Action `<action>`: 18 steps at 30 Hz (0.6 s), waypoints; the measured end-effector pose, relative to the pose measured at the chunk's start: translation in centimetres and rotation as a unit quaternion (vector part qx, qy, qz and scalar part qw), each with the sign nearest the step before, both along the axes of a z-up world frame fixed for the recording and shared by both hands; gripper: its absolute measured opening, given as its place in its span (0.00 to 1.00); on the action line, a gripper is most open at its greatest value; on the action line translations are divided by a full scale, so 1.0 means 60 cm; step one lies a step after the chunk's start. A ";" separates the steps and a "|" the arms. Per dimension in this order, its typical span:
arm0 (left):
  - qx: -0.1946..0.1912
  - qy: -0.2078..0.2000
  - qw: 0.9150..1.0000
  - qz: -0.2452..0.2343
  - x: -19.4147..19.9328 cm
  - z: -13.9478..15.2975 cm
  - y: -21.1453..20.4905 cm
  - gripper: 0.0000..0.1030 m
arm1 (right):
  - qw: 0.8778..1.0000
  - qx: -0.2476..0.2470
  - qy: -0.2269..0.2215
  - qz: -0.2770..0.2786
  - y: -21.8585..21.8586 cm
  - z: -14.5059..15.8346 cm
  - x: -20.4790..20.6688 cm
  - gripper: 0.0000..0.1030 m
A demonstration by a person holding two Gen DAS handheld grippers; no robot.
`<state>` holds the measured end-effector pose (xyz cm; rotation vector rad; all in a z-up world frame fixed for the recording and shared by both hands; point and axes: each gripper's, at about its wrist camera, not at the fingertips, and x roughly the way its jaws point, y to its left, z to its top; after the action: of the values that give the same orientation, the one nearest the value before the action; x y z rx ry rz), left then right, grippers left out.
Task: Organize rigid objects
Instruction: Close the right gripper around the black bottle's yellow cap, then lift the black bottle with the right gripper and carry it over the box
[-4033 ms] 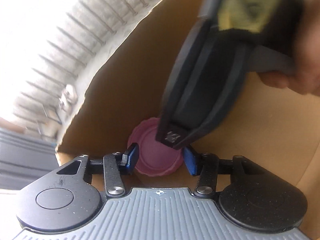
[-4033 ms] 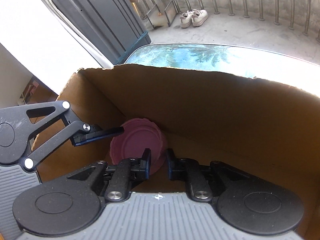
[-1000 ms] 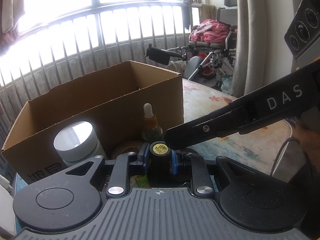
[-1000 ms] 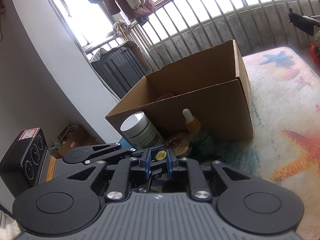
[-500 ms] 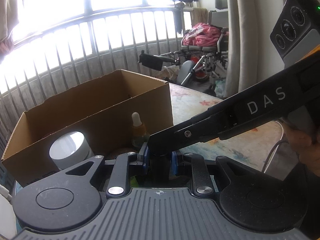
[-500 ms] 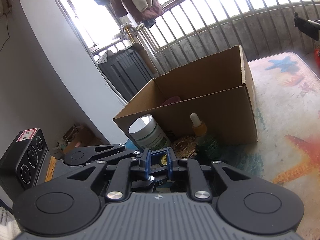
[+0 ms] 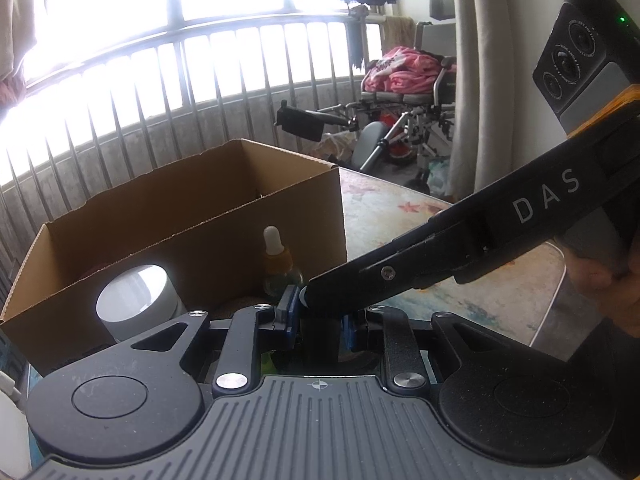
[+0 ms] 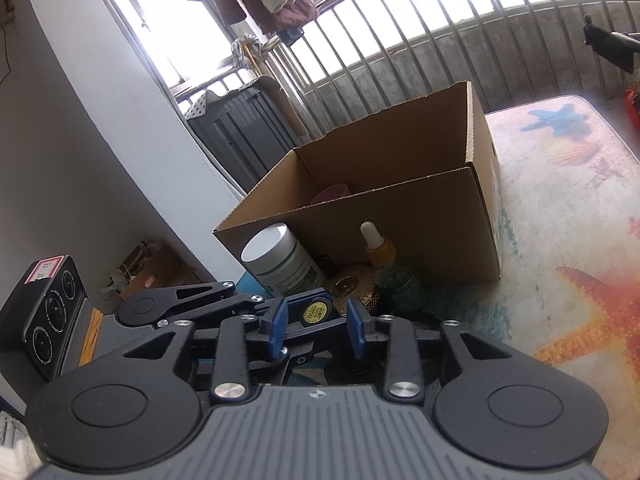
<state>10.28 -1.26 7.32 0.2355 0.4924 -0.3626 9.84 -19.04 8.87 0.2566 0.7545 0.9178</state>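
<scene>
- We logged the left gripper (image 7: 318, 318) with its fingers pinching a small dark bottle with a yellow round cap label (image 8: 315, 312), held just in front of the open brown cardboard box (image 8: 400, 216).
- We noted the right gripper (image 8: 316, 330), its fingers having just spread, standing clear on either side of that bottle.
- We recorded a white-lidded jar (image 8: 280, 260), an amber dropper bottle (image 8: 382, 258) and a gold ribbed lid (image 8: 354, 286) on the patterned surface (image 8: 560, 220), beside the box.

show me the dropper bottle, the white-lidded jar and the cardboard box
dropper bottle (image 8: 382, 258): right wrist view, on its amber shoulder below the white bulb
white-lidded jar (image 8: 266, 245): right wrist view, on the flat white lid
cardboard box (image 8: 420, 216): right wrist view, on its near outer wall
</scene>
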 end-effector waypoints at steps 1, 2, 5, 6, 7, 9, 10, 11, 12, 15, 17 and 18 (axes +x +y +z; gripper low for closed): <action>0.002 -0.001 1.000 -0.001 -0.001 0.000 -0.001 0.20 | 1.000 -0.007 0.000 0.005 0.004 0.000 0.000 0.55; 0.004 -0.003 1.000 -0.002 -0.002 -0.001 -0.002 0.20 | 1.000 -0.014 -0.002 0.013 0.010 0.000 -0.001 0.55; 0.010 -0.007 1.000 0.001 -0.004 -0.003 0.001 0.20 | 0.999 -0.031 -0.013 0.026 0.023 0.001 -0.002 0.54; 0.012 -0.007 1.000 0.000 -0.005 -0.003 0.003 0.20 | 0.999 -0.034 -0.010 0.030 0.024 0.003 0.000 0.54; 0.017 -0.008 1.000 -0.001 -0.006 -0.003 0.001 0.20 | 0.999 -0.036 -0.003 0.032 0.025 0.004 0.003 0.53; 0.027 -0.013 1.000 -0.004 -0.008 -0.005 -0.001 0.20 | 0.998 -0.045 0.001 0.037 0.028 0.008 0.004 0.52; 0.027 -0.014 1.000 -0.005 -0.008 -0.005 -0.001 0.20 | 0.998 -0.049 -0.001 0.039 0.029 0.009 0.004 0.52; 0.026 -0.013 1.000 -0.006 -0.008 -0.005 0.000 0.20 | 0.998 -0.051 0.002 0.039 0.030 0.010 0.004 0.52; 0.026 -0.012 1.000 -0.007 -0.007 -0.004 0.000 0.20 | 0.998 -0.051 0.003 0.040 0.029 0.010 0.006 0.52; 0.027 -0.013 1.000 -0.007 -0.009 -0.004 0.000 0.20 | 0.998 -0.048 0.015 0.037 0.026 0.010 0.009 0.52; 0.033 -0.016 0.999 -0.010 -0.011 -0.005 -0.001 0.20 | 0.998 -0.046 0.015 0.035 0.025 0.011 0.008 0.51; 0.038 -0.018 0.999 -0.013 -0.013 -0.006 -0.002 0.20 | 0.998 -0.048 0.012 0.036 0.025 0.012 0.007 0.51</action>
<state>9.50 -1.38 6.95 0.3219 0.4678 -0.3641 10.26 -17.54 9.56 0.1568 0.8320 0.9446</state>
